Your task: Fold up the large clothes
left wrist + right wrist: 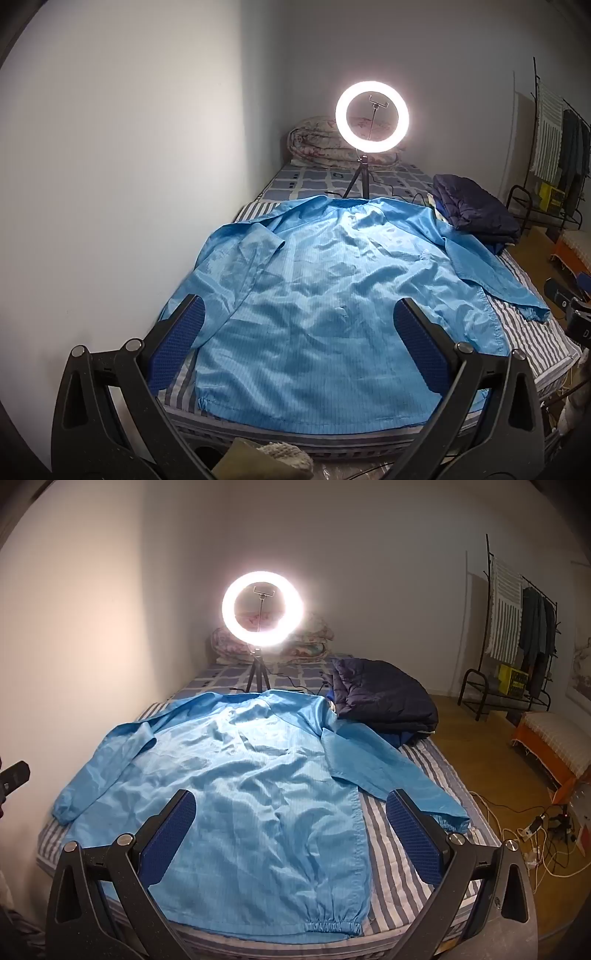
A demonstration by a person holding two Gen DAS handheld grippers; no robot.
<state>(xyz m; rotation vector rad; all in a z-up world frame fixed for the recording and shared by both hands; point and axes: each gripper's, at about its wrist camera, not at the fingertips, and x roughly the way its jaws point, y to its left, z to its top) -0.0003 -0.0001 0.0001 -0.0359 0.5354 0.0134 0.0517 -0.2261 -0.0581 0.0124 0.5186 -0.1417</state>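
coat (314, 280) spread flat on bed (399, 878), sleeves out | left gripper (299, 325) jaws apart, empty | right gripper (291, 812) jaws apart, empty | risk: slick fabric may slide and bunch if pinched unevenly; far sleeve lies near jacket (380, 698), could snag

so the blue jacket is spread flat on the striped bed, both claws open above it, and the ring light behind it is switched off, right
Not quite: the ring light is switched on, glowing brightly in both wrist views. The rest holds: the blue jacket lies spread on the striped bed, with the left claw and right claw open above it.
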